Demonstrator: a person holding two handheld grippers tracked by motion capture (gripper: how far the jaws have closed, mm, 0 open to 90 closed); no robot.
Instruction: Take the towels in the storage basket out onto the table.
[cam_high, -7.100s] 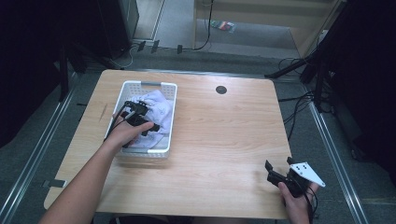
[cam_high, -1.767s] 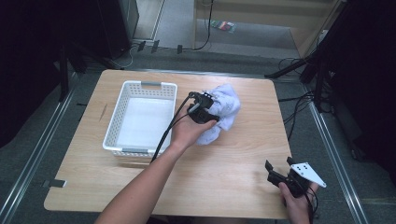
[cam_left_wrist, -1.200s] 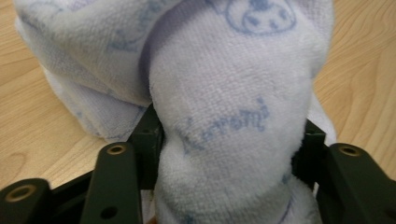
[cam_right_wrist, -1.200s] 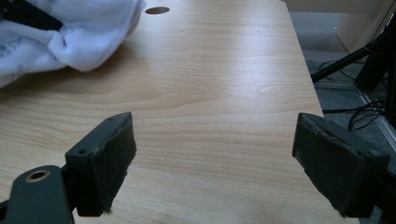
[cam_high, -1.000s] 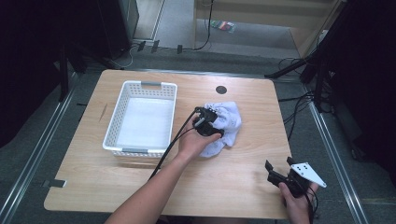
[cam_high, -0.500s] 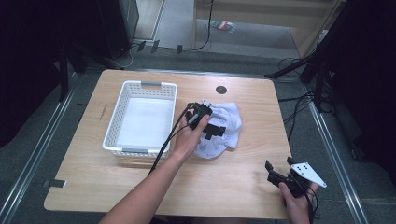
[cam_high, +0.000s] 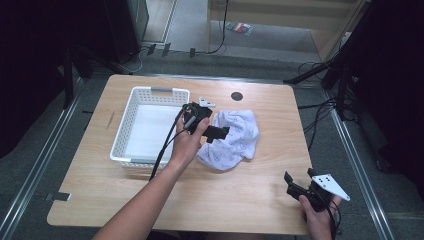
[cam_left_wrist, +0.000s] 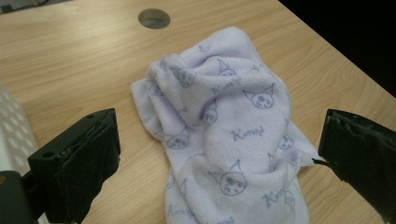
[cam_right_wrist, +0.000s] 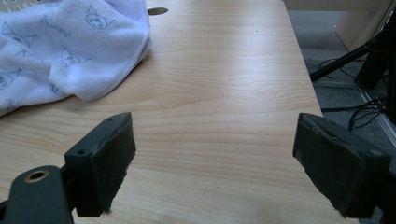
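A pale lilac towel (cam_high: 231, 139) printed with small cartoon faces lies crumpled on the wooden table (cam_high: 260, 195), right of the white basket (cam_high: 131, 114). My left gripper (cam_high: 220, 132) hovers at the towel's left edge with its jaws spread wide, nothing between them; in the left gripper view the towel (cam_left_wrist: 224, 140) lies between and beyond the jaws of the left gripper (cam_left_wrist: 219, 163). My right gripper (cam_high: 296, 185) rests open near the table's front right corner. In the right gripper view the towel (cam_right_wrist: 65, 51) sits at the far left, well apart from the right gripper (cam_right_wrist: 212, 170).
The white slatted basket holds nothing. A round cable hole (cam_high: 237, 96) sits near the table's far edge. A black cable (cam_high: 165, 150) trails from the left gripper across the basket's rim. Dark stands and cables (cam_high: 345, 75) crowd the floor at the right.
The left gripper lifted the towel out of the basket, carried it right, set it on the table and let go; its jaws now stand apart. The right gripper has stayed put.
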